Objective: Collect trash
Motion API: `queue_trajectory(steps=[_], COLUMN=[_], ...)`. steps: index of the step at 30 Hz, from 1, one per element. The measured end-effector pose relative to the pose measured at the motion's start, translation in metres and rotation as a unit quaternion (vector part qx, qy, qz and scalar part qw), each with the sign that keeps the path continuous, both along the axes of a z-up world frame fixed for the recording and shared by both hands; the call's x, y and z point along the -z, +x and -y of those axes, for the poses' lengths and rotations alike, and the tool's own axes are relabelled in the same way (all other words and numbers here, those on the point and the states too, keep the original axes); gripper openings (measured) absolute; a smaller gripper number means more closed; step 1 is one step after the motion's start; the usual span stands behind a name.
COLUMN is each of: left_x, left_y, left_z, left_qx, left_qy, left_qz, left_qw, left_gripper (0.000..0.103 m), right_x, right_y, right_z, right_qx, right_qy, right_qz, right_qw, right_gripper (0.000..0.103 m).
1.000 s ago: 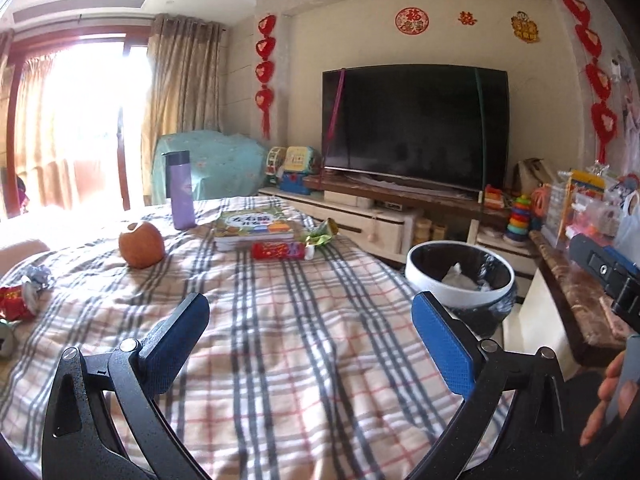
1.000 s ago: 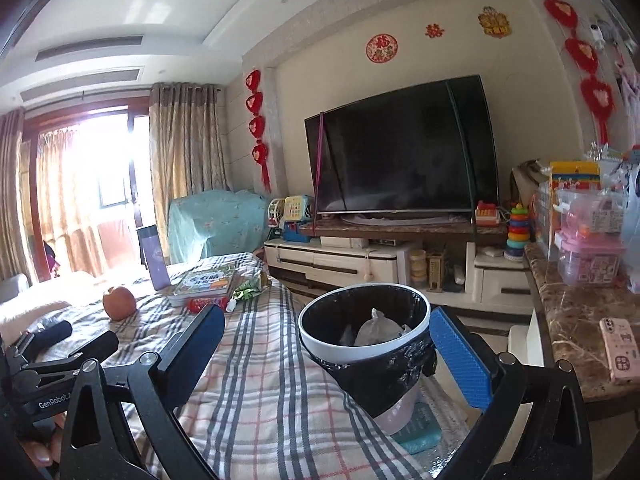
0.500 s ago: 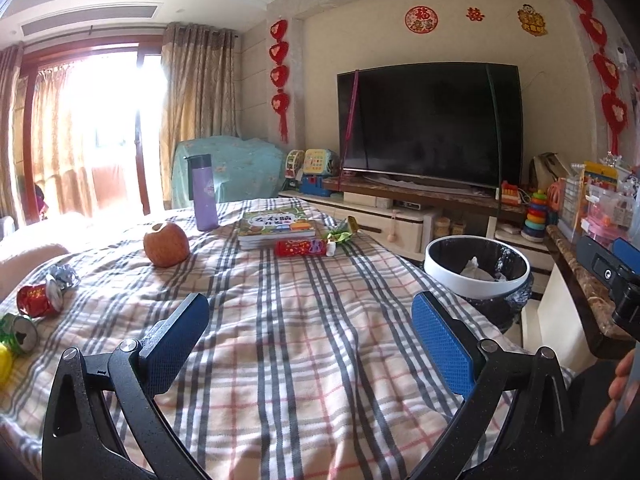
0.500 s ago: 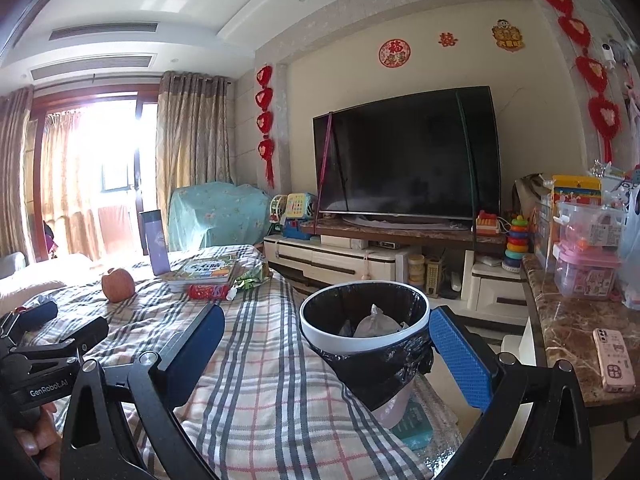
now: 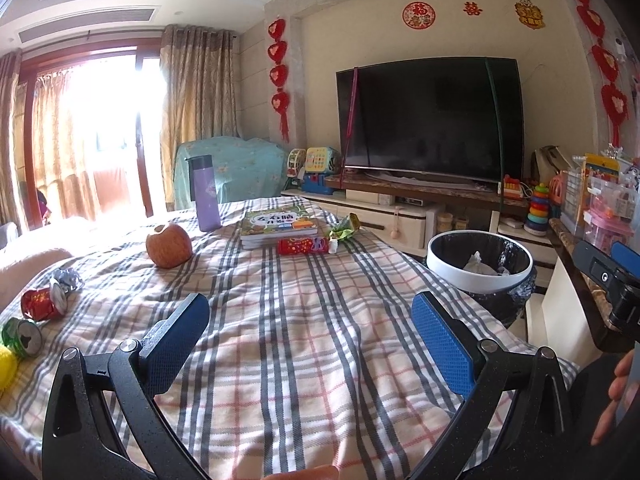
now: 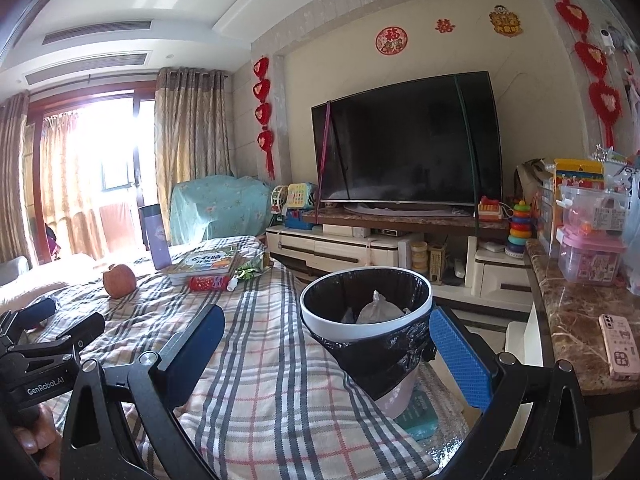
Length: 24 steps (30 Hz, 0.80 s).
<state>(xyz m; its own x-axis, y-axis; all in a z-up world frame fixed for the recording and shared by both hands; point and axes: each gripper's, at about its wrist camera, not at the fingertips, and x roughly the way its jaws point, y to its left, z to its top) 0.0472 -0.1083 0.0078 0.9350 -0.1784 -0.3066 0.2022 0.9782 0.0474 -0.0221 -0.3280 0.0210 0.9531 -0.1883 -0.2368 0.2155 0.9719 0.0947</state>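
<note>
Pulled back to reveal crushed cans [image 5: 38,314] at the bed's left edge, the left gripper [image 5: 310,336] and right gripper [image 6: 326,354] hung spread and empty; a rushed pinch risked rolling cans, far from the bin [image 5: 480,266].

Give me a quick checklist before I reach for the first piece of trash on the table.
1. Left gripper open and empty: ok.
2. Right gripper open and empty: ok.
3. Bin open, with room left: ok.
4. Trash in view: red can, green can and foil at the table's left edge; red wrapper by the books: ok.
5. Apple is trash: cannot tell.
6. Path over the tablecloth clear: ok.
</note>
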Motion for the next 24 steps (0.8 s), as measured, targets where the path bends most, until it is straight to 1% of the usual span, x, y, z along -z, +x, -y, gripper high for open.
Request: queue_trajectory(steps=[24], left_x=[0.0031], left_y=[-0.0001], left_z=[-0.0019], left_qx=[0.000], left_qy=[0.003], left_qz=[-0.002], left_qw=[1.0000], left_gripper=[0.103], right_x=[0.0022], right_y=[-0.0008], right_z=[0.0057], right_qx=[-0.008], right_qy=[0.016], right_qz=[-0.002], right_qw=[1.000], right_gripper=[0.103])
